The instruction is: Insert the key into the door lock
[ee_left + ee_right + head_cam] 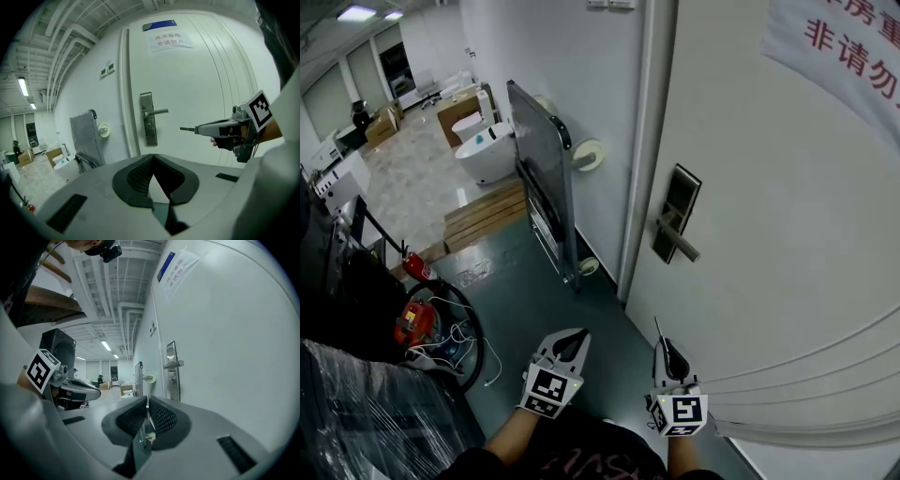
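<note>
Right, the white paper notice [168, 41] reads 非请勿入 whole only in the left gripper view. The right gripper [667, 349] pinches a thin metal key [657, 328]. The left gripper [572, 342] is closed and empty, with the silver door lock plate [677, 214] ahead.

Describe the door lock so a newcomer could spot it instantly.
Find the big white door on the right. Near its left edge sits a tall dark metal lock plate with a silver lever handle pointing right; nothing else metal shows on that door.

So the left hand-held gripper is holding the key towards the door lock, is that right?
Not quite: the right hand-held gripper holds the key towards the door lock, as the right gripper view shows; the left hand-held gripper is empty.
</note>
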The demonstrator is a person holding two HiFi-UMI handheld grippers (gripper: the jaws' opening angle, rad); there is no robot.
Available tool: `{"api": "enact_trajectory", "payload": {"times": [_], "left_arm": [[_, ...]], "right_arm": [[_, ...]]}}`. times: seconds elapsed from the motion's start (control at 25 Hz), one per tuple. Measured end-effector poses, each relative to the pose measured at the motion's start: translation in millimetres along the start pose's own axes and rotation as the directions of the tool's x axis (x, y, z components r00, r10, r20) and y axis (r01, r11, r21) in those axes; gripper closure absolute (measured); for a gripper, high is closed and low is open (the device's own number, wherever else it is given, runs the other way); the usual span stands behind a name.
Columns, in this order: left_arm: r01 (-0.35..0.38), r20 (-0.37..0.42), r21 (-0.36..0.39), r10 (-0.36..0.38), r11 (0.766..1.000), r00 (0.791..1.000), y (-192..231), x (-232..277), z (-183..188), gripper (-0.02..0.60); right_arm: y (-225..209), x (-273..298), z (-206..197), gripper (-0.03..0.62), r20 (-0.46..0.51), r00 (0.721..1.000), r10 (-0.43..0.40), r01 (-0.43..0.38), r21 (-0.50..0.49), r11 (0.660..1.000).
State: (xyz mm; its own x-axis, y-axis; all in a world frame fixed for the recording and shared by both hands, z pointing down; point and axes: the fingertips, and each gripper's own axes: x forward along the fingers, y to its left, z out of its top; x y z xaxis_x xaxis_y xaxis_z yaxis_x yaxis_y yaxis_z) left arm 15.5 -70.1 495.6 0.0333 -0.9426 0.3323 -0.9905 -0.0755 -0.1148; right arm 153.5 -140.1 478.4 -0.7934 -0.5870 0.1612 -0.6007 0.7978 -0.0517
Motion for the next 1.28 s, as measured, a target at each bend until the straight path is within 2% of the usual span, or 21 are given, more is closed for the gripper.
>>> {"api": "enact_trajectory", "payload": {"times": [0.28,0.6,0.8,1.0,1.28], "left_arm": [[0.121,-0.012,0.011,-0.121,0.993,0.993,38.8,49.5,-1.7,0.569],[0.25,-0.023,0.022,-0.249,0.968,0.968,100.1,98.4,4.2,0.569],[0.359,-0.02,0.053,-0.358,0.932,0.933,120.0,116.4,11.2,0.569],[0.449,-0.019,0.08,-0.449,0.89,0.893,132.2,132.8,12.4,0.569],[0.551,-0.013,0.126,-0.554,0.825,0.833,140.0,147.5,17.1,0.569]], "right_arm": [[-8.5,45.9,-2.1,0.514,-0.028,0.994,-0.11,0.111,0.024,0.994],[1.5,110.7,11.7,0.514,-0.054,0.975,-0.217,0.22,0.052,0.974],[4.6,135.1,27.1,0.514,-0.06,0.948,-0.312,0.315,0.073,0.946],[-1.0,146.4,28.5,0.514,-0.061,0.91,-0.41,0.414,0.184,0.892],[4.4,157.4,33.9,0.514,-0.056,0.868,-0.493,0.491,0.238,0.838]]}}
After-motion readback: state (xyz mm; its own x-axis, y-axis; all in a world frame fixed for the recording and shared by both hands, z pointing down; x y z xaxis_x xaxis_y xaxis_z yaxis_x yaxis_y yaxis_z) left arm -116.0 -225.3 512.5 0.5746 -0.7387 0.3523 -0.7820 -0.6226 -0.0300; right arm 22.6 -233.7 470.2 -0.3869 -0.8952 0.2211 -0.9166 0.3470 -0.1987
